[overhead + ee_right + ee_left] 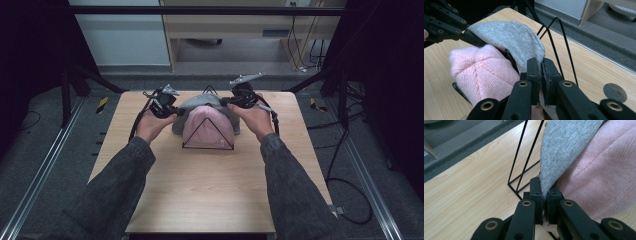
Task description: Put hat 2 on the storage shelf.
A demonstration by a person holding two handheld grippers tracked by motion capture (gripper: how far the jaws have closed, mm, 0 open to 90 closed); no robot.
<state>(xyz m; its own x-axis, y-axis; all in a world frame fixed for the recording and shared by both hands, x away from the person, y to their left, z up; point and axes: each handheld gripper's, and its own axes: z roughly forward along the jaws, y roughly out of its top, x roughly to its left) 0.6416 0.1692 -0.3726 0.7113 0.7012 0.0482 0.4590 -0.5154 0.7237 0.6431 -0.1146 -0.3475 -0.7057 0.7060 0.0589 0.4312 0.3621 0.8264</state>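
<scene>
Nearest us, two forearms in dark grey sleeves reach forward over a light wooden table [200, 200]. Just beyond them, at the middle of the table, stands a black wire rack [208, 134] with triangular ends, and a pink knit beanie [207, 128] is draped over it with its crown toward us.

A grey knit beanie [200, 101] sits over the far half of the rack, behind and partly above the pink one. We hold it from both sides: the left gripper [170, 111] has its jaws clamped on the left edge of the grey fabric, and the right gripper [231, 102] has its jaws pinched shut on the right edge. We judge this two-sided hold keeps the hat's opening spread so it can slide over the wire frame.

The grey beanie looks soft, finely knit, heathered and rounded at the top. In the right gripper view its cloth arches between the two grippers above the pink hat.
</scene>
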